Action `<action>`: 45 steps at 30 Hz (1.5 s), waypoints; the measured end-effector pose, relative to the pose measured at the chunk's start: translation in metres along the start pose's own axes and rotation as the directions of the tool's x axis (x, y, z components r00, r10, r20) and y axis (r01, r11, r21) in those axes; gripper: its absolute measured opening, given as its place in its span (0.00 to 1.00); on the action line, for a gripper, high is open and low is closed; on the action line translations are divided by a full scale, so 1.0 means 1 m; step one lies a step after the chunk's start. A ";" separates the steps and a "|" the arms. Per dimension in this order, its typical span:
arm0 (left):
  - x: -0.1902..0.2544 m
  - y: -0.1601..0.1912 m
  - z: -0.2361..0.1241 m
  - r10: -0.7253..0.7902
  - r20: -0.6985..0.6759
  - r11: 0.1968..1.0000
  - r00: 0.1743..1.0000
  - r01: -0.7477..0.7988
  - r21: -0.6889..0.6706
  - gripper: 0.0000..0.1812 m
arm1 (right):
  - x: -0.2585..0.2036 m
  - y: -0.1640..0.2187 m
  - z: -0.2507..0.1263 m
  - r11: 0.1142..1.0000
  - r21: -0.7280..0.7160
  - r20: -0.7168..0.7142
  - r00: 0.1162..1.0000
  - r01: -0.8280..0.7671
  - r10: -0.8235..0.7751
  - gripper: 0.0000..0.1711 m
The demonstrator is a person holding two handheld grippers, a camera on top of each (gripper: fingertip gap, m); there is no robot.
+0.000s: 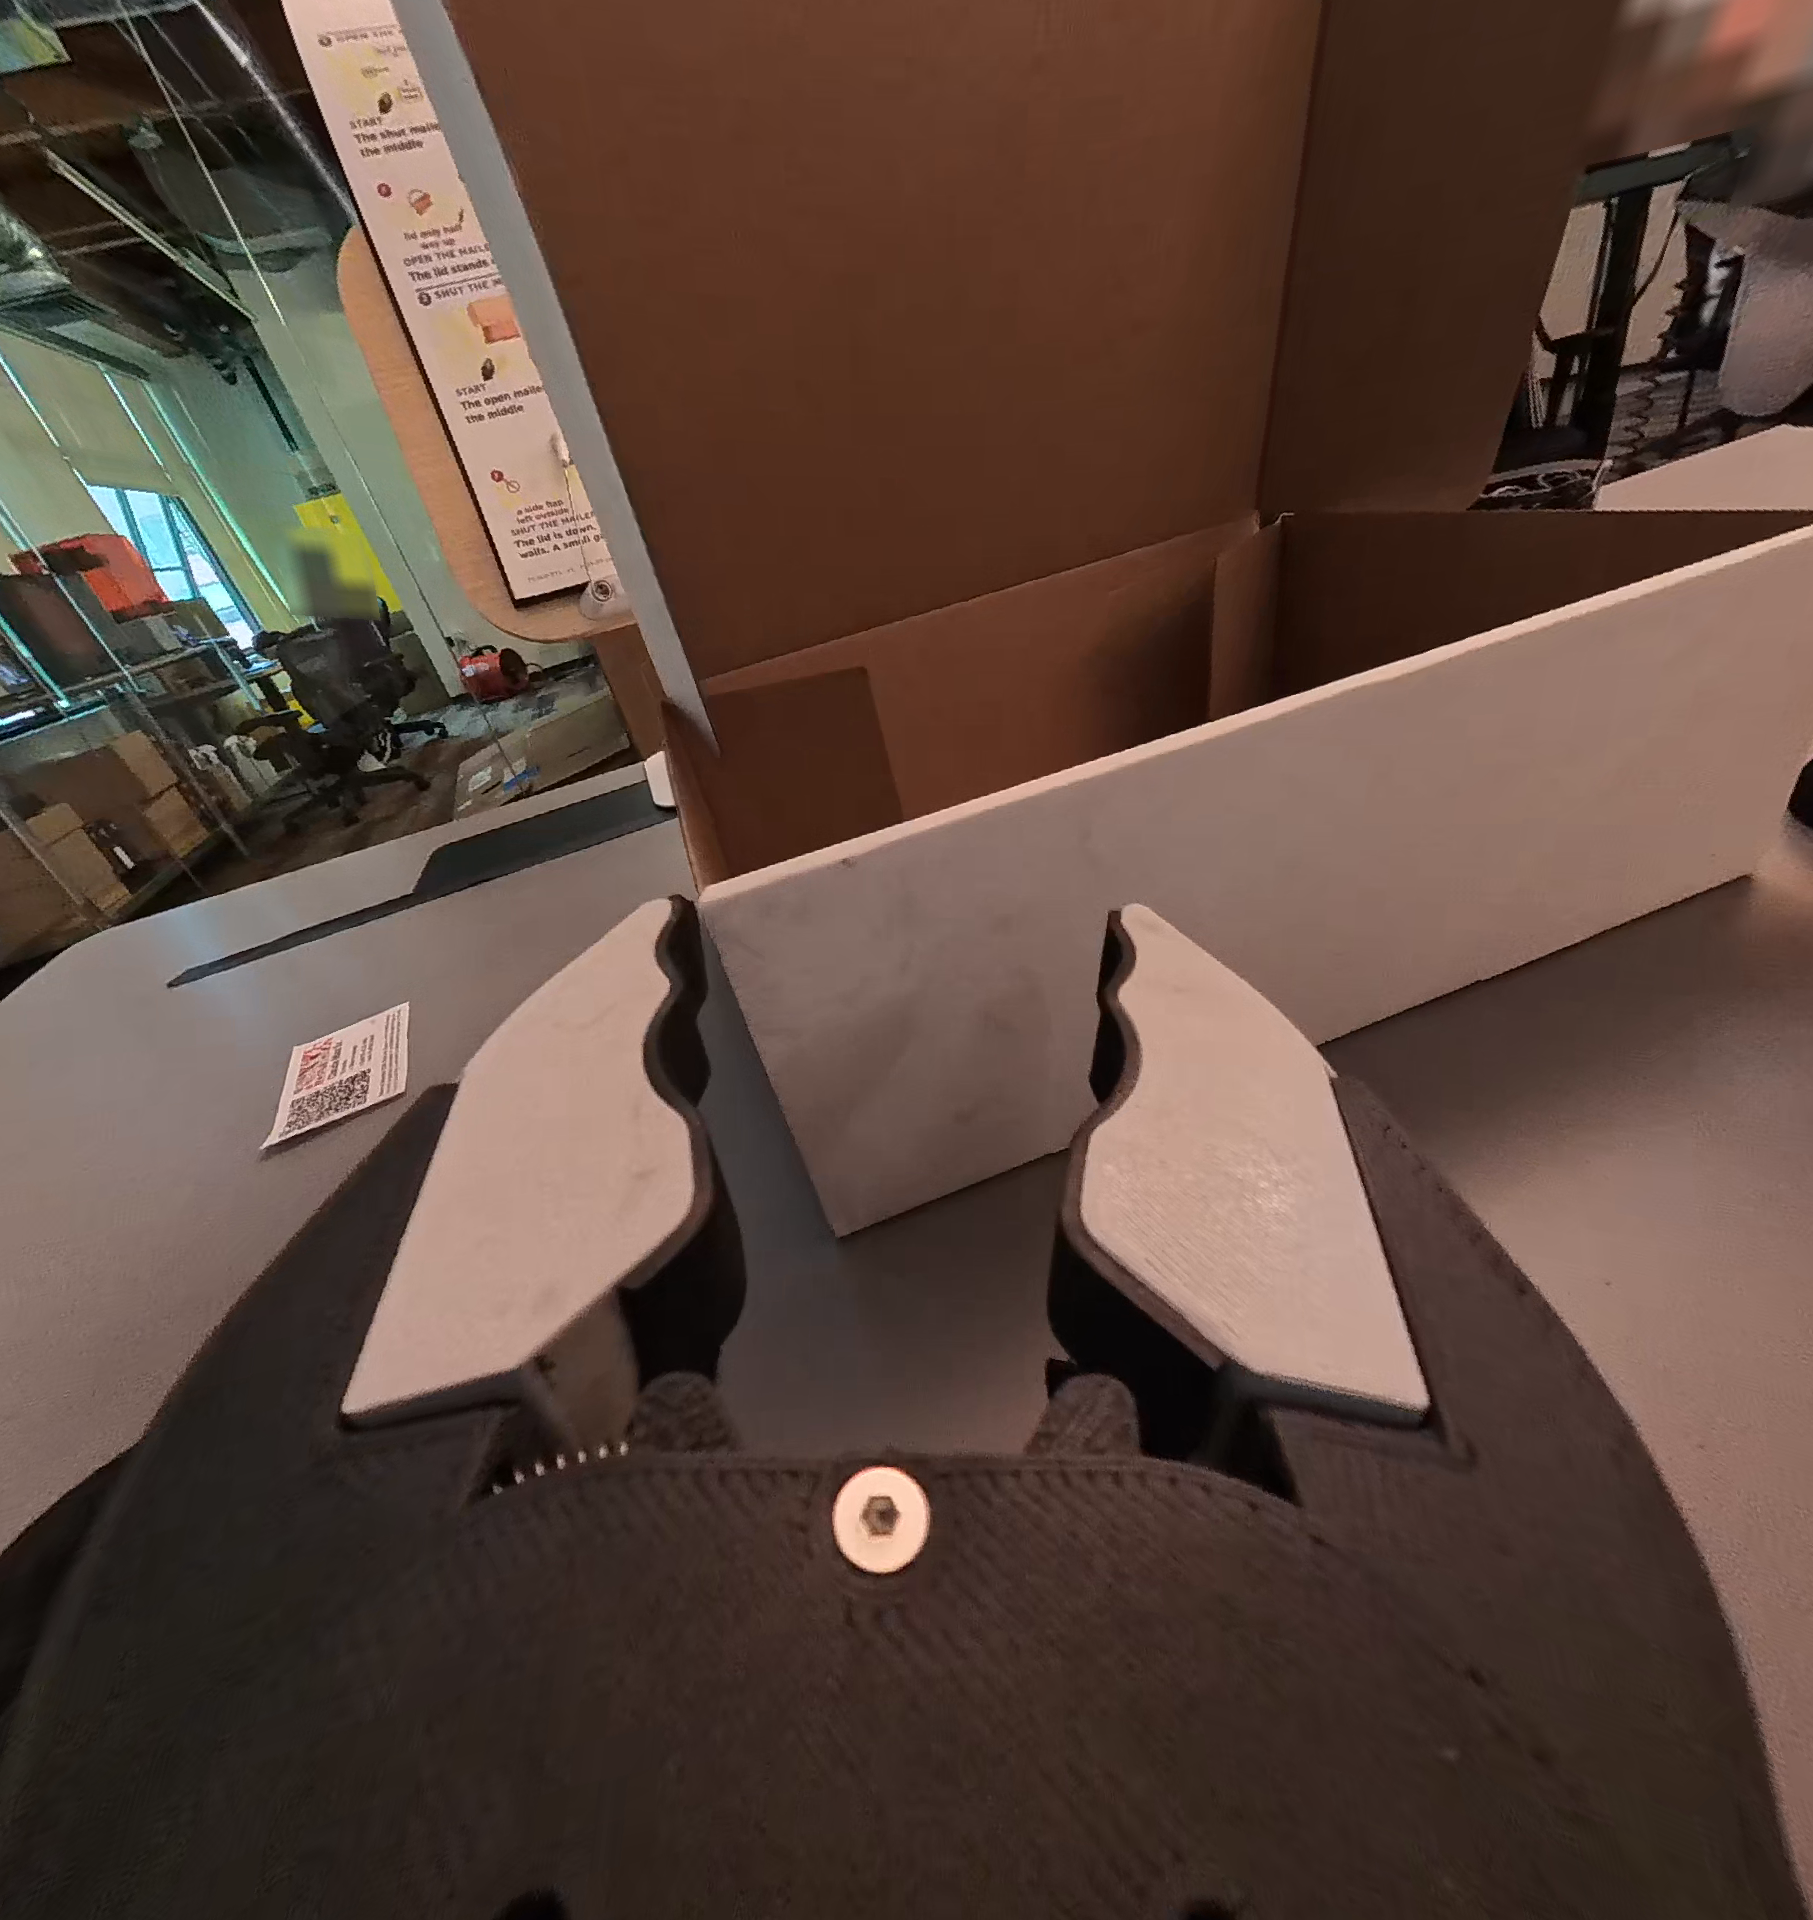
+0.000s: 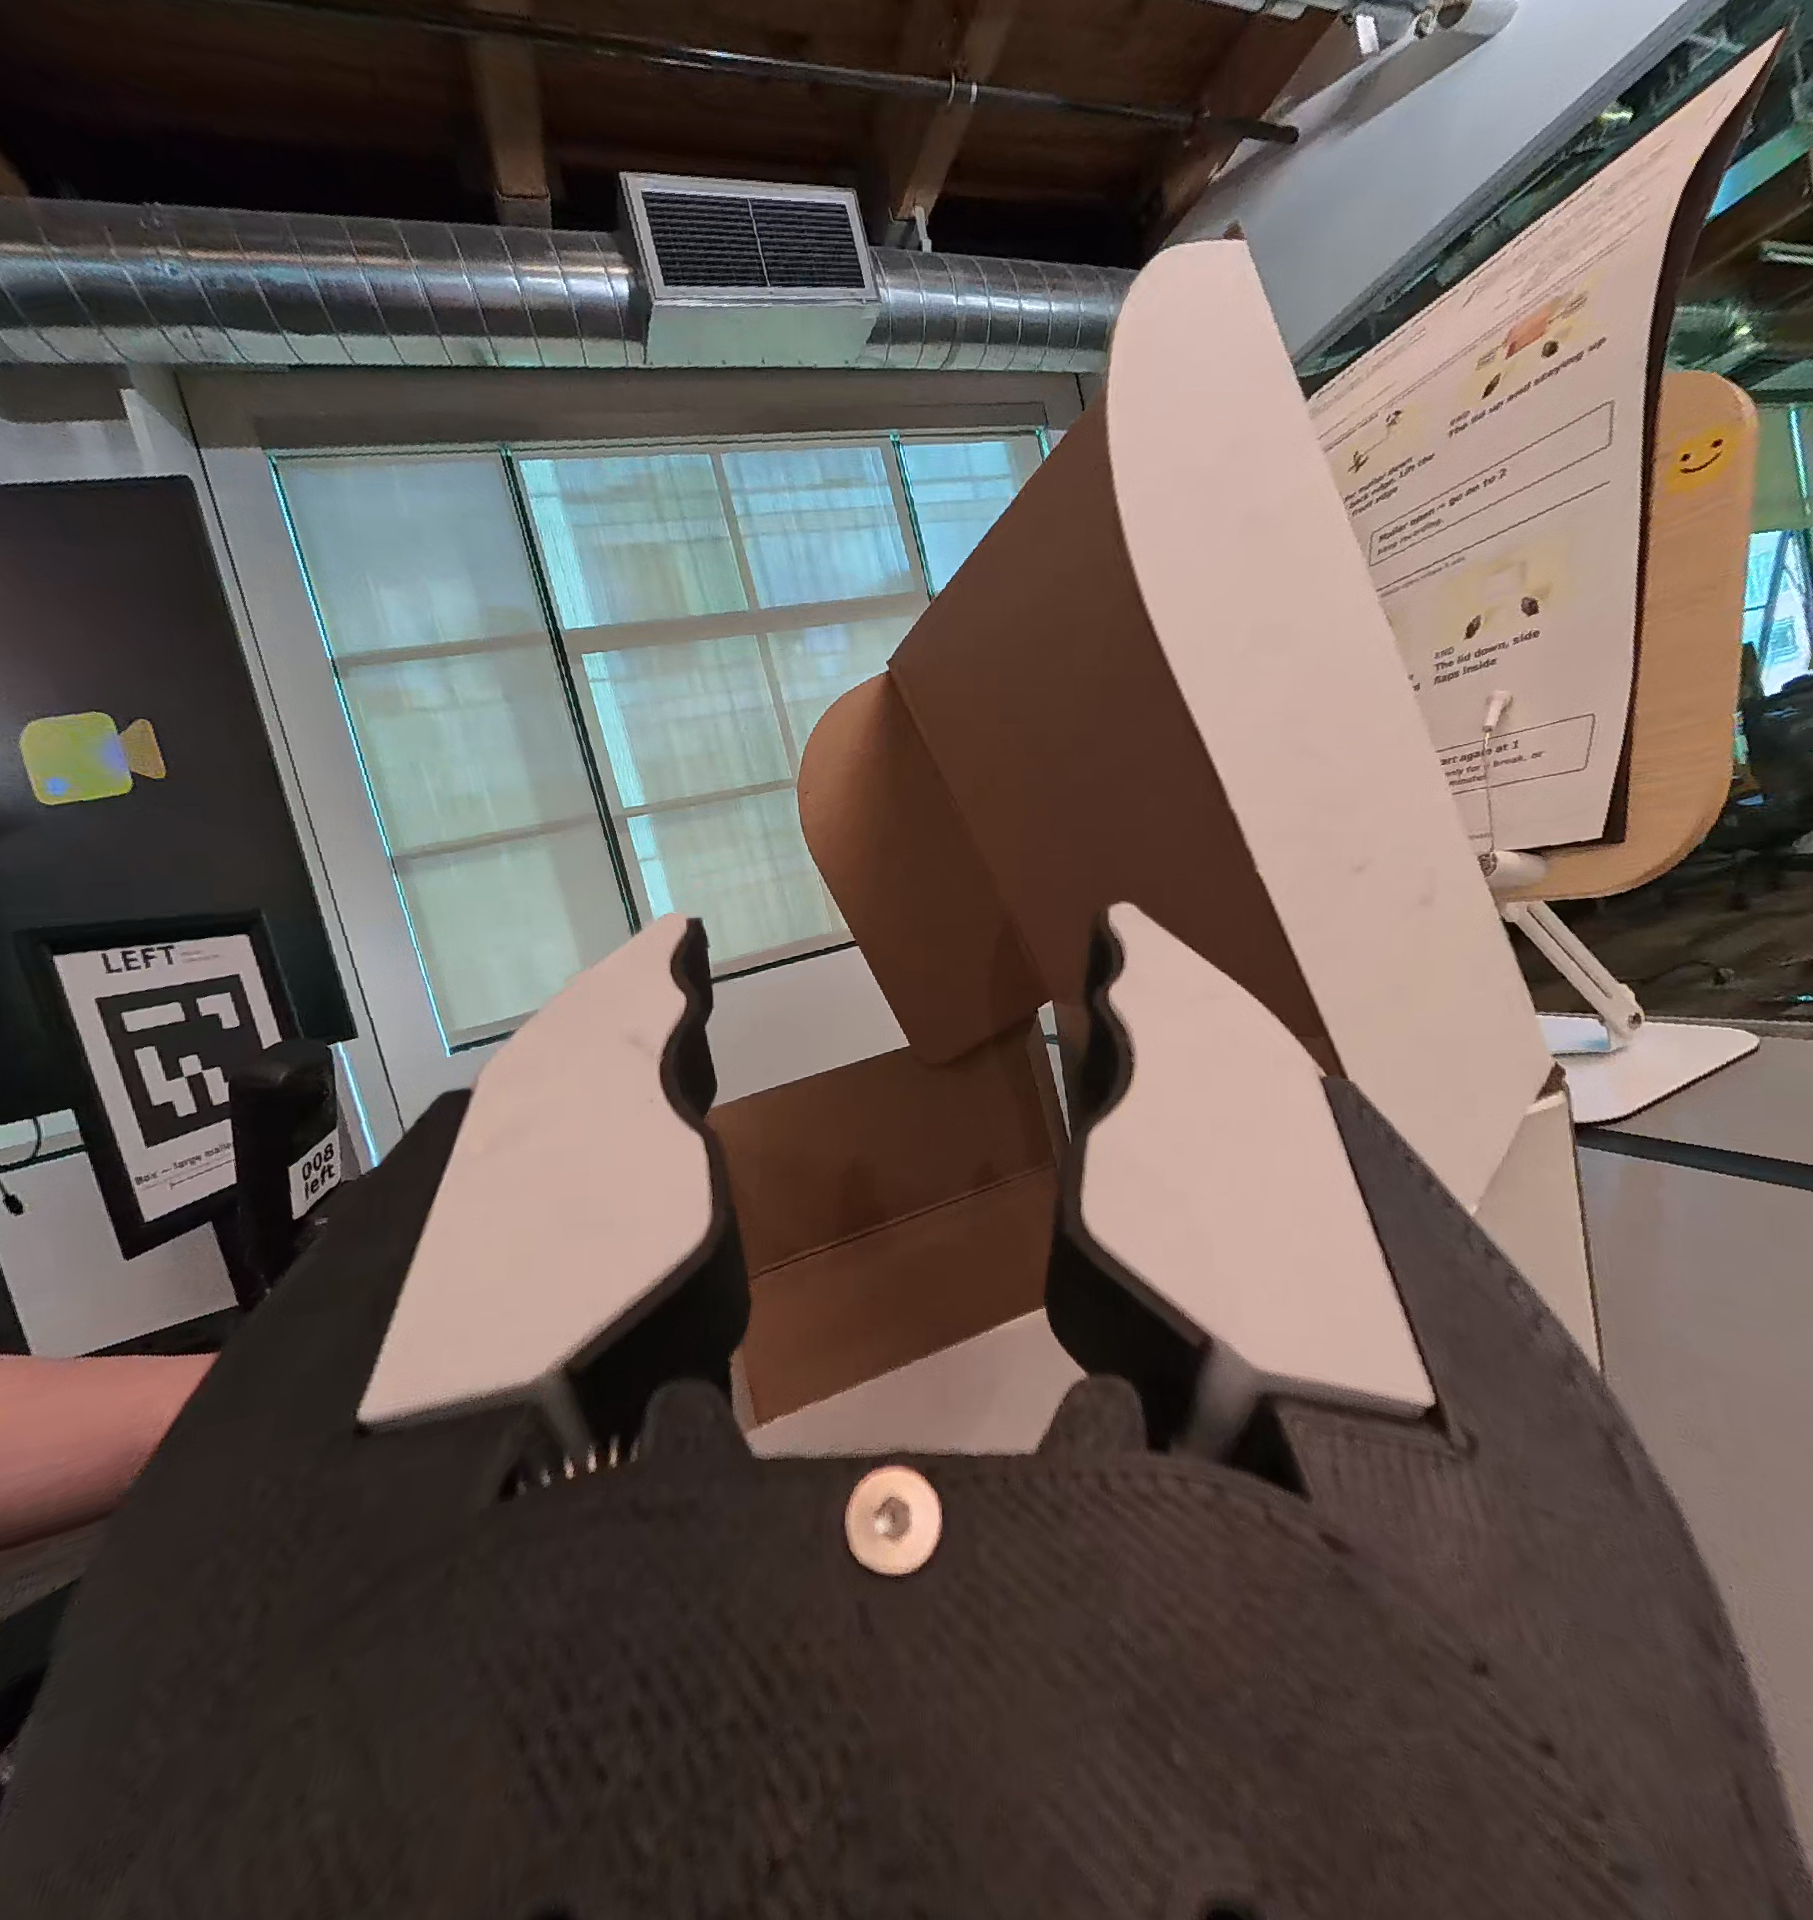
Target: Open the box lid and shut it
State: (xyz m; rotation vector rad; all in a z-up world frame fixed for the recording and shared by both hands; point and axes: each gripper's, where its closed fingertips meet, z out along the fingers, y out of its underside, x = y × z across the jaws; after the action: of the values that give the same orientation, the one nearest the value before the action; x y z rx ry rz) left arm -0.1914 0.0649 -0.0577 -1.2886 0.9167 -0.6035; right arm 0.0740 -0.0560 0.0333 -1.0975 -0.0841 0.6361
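While one box (image 1: 1245, 914) gapes, lid (image 1: 881, 312) up, two hand-held grippers (image 1: 897, 1023) spread.

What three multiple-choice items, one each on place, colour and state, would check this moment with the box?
1. Where does the small printed card lie?
A. inside the box
B. on the table left of the box
C. on the lid

2. What colour is the inside of the box?
A. brown
B. white
C. black

3. How does the lid stand?
A. shut flat
B. torn off
C. raised, box open

Answers:
1 B: in the left wrist view the card rests on the grey table, apart from the box.
2 A: the inner walls are brown, the outside white.
3 C: the lid rises above the open box, and the left gripper and right gripper are both open, holding nothing.
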 end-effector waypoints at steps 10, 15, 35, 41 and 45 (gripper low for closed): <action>0.000 0.000 0.000 0.008 0.009 1.000 1.000 -0.008 0.002 0.41 | 0.000 0.014 0.004 0.994 -0.082 -0.019 0.997 0.069 -0.071 0.39; 0.002 0.000 0.000 0.026 0.005 1.000 1.000 -0.026 -0.001 0.41 | -0.001 0.019 0.006 0.989 -0.112 -0.022 0.995 0.095 -0.098 0.39; -0.007 -0.014 -0.008 -0.037 0.014 0.994 0.999 0.036 0.105 0.42 | -0.030 0.015 0.021 0.972 -0.135 0.086 0.979 0.193 -0.182 0.35; -0.012 -0.033 -0.027 -0.179 -0.028 0.955 0.983 0.180 0.236 0.40 | -0.022 0.029 0.020 0.919 -0.241 -0.026 0.945 0.311 -0.326 0.38; -0.019 -0.047 -0.036 -0.278 -0.088 0.932 0.956 0.291 0.218 0.38 | -0.013 0.031 0.017 0.912 -0.276 -0.077 0.939 0.303 -0.335 0.39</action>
State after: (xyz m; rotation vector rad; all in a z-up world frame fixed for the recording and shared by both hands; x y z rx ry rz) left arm -0.2264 0.0516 -0.0084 -1.2077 0.6848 -0.9497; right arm 0.0436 -0.0403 0.0185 -1.3395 -0.2423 0.2641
